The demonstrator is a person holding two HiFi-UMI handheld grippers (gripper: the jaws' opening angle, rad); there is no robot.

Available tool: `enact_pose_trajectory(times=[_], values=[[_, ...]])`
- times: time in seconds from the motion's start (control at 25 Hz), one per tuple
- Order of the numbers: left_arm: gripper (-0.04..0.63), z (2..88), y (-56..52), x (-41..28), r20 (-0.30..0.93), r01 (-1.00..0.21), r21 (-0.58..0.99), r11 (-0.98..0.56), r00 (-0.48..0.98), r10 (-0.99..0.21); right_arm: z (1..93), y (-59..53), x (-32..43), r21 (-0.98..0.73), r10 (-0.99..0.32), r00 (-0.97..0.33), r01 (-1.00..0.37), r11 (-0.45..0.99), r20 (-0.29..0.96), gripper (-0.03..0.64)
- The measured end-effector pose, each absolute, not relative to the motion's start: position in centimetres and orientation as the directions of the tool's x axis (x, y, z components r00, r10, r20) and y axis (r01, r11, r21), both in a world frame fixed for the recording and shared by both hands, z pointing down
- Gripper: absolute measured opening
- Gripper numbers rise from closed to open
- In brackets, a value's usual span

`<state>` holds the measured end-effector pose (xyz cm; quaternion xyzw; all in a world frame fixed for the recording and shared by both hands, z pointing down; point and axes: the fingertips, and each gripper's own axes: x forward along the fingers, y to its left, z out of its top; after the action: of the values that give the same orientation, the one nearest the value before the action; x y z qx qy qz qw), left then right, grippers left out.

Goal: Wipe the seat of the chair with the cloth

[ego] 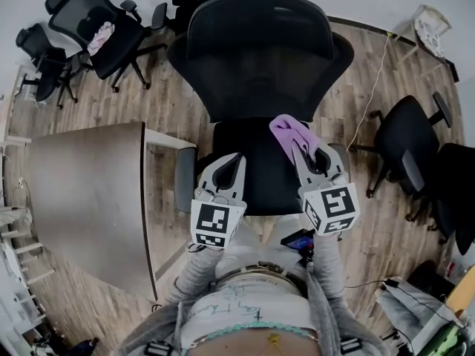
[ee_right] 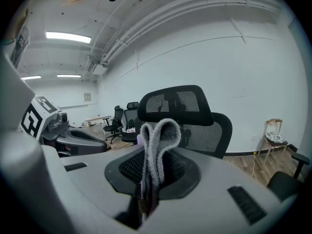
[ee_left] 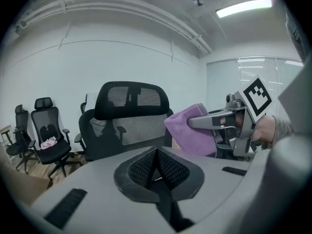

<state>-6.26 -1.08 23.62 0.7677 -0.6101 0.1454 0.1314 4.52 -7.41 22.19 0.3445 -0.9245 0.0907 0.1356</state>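
Wood-plank floor all round, a table [ego: 89, 191] off to the left, and from the head view the chair [ego: 260, 58] stands dead ahead, its black seat [ego: 252, 180] running away from the person toward the mesh back. The right hand-held gripper [ego: 308, 154] is out over the seat's right rear part with the purple cloth [ego: 286, 130] pinched at its tip. The left hand-held gripper [ego: 231, 163] hangs over the seat's left front. The seat lies straight below both, and I judge the right one leads the wipe. Whether the cloth touches the seat I cannot tell.

Over to the left gripper view: jaws pressed together, nothing between them, and the cloth [ee_left: 192, 130] shows off to the right, clamped in the other tool.

Right gripper view now: jaws closed on the cloth [ee_right: 156, 135], which stands up as a doubled fold in line with them, chair back [ee_right: 178, 104] beyond.

Writing? Only the square markers [ego: 338, 202] on the cubes; no brand or label is legible.
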Motion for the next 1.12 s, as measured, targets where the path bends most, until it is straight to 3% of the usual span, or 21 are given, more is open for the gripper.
enact_pose_trajectory(times=[0.28, 1.12], values=[[0.0, 23.4, -1.2, -10.2, 0.382, -0.952, 0.008, -0.307, 0.287, -0.878, 22.6, -6.8, 2.2, -0.133, -0.681, -0.665, -0.738, 0.661, 0.306, 0.051], [0.0, 22.9, -2.4, -15.0, 0.363, -0.968, 0.011, -0.251, 0.237, -0.901, 22.6, -8.3, 0.6, -0.035, -0.661, -0.641, -0.728, 0.685, 0.39, 0.051]])
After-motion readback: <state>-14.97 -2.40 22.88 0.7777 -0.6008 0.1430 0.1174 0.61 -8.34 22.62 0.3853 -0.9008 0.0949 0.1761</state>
